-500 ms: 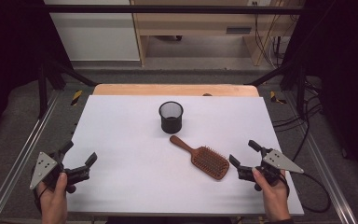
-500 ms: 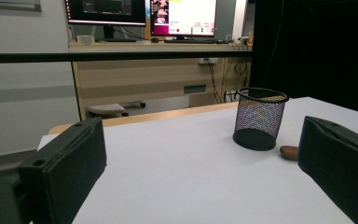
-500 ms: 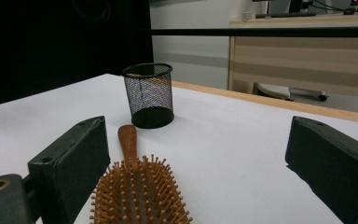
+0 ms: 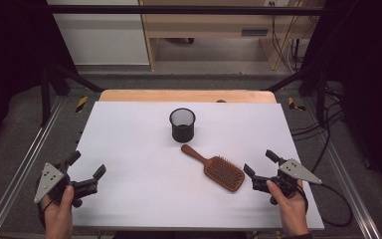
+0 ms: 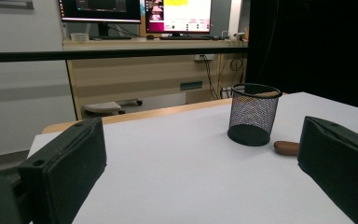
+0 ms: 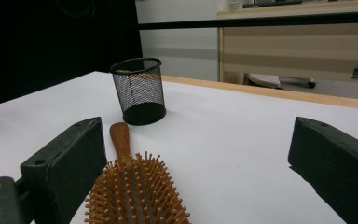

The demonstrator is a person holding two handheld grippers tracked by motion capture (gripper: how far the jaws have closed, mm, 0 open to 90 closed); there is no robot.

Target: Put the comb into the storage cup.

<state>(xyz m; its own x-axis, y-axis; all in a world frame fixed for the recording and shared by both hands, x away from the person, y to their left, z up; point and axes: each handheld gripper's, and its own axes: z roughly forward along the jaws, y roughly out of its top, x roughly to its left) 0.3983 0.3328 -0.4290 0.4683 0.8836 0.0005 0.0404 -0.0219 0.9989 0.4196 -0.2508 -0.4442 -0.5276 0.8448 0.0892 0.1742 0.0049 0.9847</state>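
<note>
A black mesh pen cup (image 4: 182,124) stands upright on the white table (image 4: 129,149), just beyond the wooden hairbrush (image 4: 218,169). The brush lies bristles-up just beside the right gripper (image 4: 261,164), whose jaws gape wide. The left gripper (image 4: 86,166), also wide, sits well apart.

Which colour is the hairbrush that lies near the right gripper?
The hairbrush is reddish-brown wood, bristles included; the right gripper view shows it best.
</note>
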